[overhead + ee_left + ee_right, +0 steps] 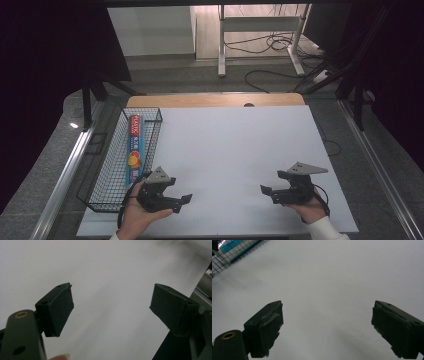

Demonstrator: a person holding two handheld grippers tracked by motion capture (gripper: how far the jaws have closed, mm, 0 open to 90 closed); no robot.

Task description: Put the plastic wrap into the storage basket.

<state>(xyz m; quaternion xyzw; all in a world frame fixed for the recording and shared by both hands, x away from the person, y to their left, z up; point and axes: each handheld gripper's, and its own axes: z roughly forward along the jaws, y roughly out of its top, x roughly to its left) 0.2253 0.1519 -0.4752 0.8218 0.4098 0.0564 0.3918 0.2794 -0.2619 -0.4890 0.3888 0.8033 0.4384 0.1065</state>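
Note:
A black wire basket (106,167) stands at the left edge of the white table top (235,145). Inside it lies a long blue box (134,147) with a red end and a fruit picture. My left gripper (179,190) rests in a hand just right of the basket's near corner, jaws pointing right, open and empty. The left gripper view has its jaws (112,290) wide apart over bare white surface. My right gripper (272,184) is held at the near right, pointing left, open with nothing between the jaws (327,305). The basket (227,257) and box (234,246) appear at the top left of the right gripper view.
A wooden strip (215,100) runs along the table's far edge. Beyond it are a white desk frame (260,30) and cables on the floor. Metal rails (65,175) flank the table on both sides.

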